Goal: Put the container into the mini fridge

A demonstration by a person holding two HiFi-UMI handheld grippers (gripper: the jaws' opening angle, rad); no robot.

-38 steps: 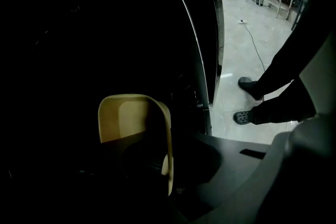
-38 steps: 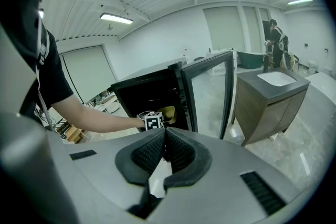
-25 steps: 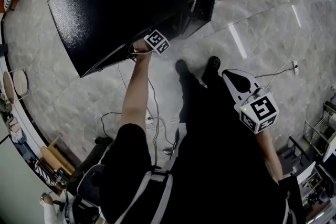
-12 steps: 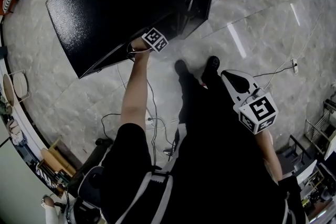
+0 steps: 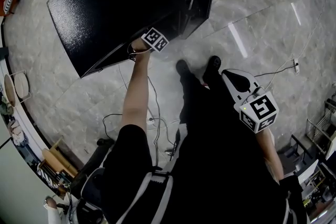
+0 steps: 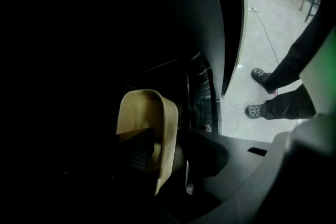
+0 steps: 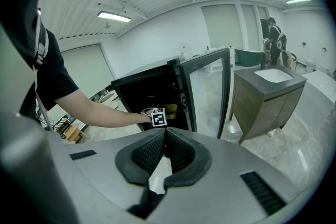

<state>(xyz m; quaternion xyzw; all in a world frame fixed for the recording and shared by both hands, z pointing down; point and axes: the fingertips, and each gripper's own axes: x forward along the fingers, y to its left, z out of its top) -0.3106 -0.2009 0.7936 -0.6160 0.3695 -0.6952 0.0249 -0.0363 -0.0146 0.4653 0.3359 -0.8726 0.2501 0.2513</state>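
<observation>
The left tool (image 6: pixel 168 153) is inside the dark mini fridge (image 5: pixel 113 5). Its jaws are opening and letting go of the tan container (image 6: pixel 147 113) between them. If the tool pulls back crooked, a jaw could catch the rim and tip the container out. The right tool (image 7: pixel 164 153) is closed tight on nothing. The head view hides the container. The left gripper view shows it close up.

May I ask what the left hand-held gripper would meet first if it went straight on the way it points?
Probably the beige container, between the opening jaws of the left hand-held gripper inside the mini fridge; depth beyond is unclear.
</observation>
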